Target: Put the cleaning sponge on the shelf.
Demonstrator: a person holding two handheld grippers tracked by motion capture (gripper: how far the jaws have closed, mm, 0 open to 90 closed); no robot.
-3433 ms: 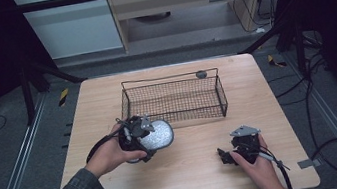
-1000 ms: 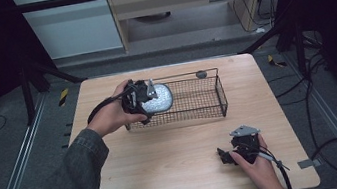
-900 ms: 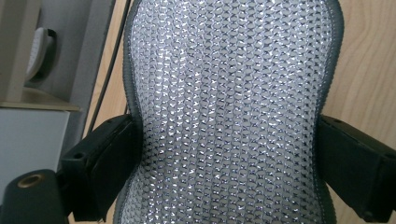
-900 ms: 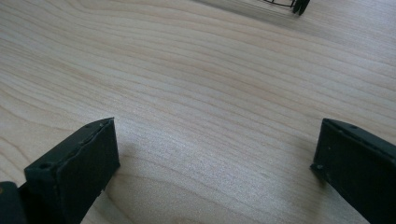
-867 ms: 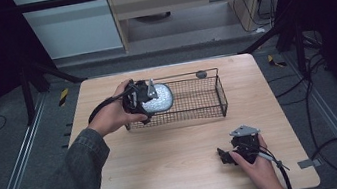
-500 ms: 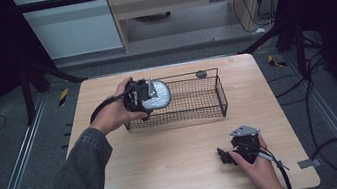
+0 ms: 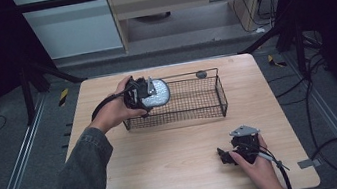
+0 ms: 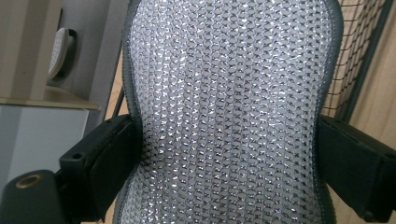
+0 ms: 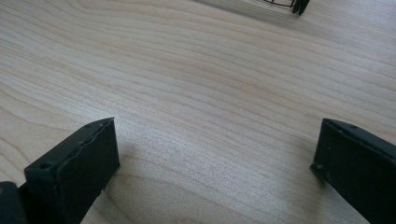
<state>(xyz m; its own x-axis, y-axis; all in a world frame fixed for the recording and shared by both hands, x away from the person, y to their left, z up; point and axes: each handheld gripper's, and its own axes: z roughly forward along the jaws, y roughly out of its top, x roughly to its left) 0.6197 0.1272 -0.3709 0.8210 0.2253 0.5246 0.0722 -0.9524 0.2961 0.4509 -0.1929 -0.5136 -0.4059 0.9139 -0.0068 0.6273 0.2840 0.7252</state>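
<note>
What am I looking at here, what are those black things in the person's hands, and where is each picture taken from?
A person sits at a wooden table and holds a hand-held grasping tool in each hand; there is no robot arm. The high view comes from a fixed camera above, looking down on the table. The other two pictures come from small cameras riding on the tools, looking along their black jaws.

On the table stands a black wire basket, with a small dark object beside its far rim; I cannot tell what it is.

The left tool is at the basket's left end and grips a silvery, glittery mesh pad; its own view shows a jaw pressed on each side of the pad.

The right tool rests low near the table's front right, its jaws wide apart with bare wood between them.
</note>
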